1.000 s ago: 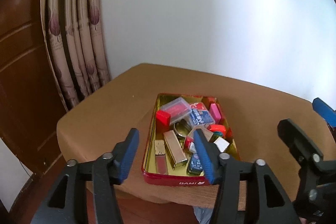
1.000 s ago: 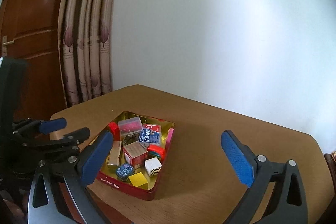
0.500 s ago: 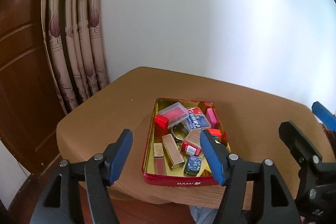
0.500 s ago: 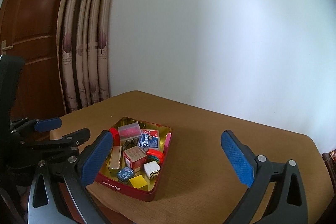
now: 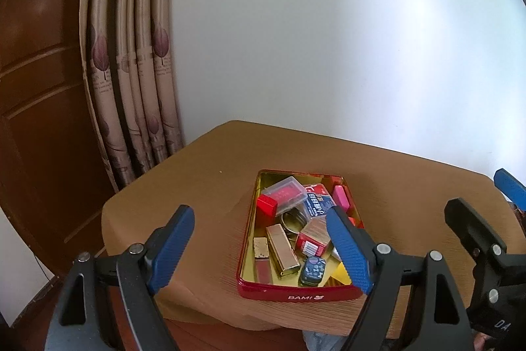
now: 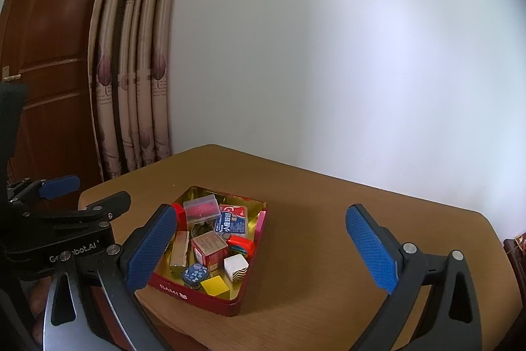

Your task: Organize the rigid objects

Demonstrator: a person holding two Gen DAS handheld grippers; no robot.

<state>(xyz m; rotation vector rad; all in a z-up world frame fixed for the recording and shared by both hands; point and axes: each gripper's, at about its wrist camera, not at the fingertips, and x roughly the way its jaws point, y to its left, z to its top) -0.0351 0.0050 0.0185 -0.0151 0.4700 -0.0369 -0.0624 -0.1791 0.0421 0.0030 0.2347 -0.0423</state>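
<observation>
A red tin (image 5: 297, 295) (image 6: 197, 296) with a gold inside sits near the front edge of a brown table (image 5: 203, 196) (image 6: 328, 219). It holds several small rigid things: a clear box with red inside (image 5: 286, 193) (image 6: 201, 210), a blue card pack (image 5: 317, 203) (image 6: 231, 222), a gold bar (image 5: 282, 249), a red carton (image 6: 209, 248), a yellow block (image 6: 214, 286). My left gripper (image 5: 263, 252) is open and empty, above and in front of the tin. My right gripper (image 6: 263, 249) is open and empty, in front of the tin.
A patterned curtain (image 5: 131, 71) (image 6: 131, 71) hangs at the back left beside a dark wooden door (image 5: 36, 87). A white wall (image 6: 345, 55) stands behind the table. The right gripper shows at the right edge of the left wrist view (image 5: 476, 236).
Both grippers have pulled back and up from the tin, so it looks smaller and farther. Both stay open and empty. Nothing in the tin has moved.
</observation>
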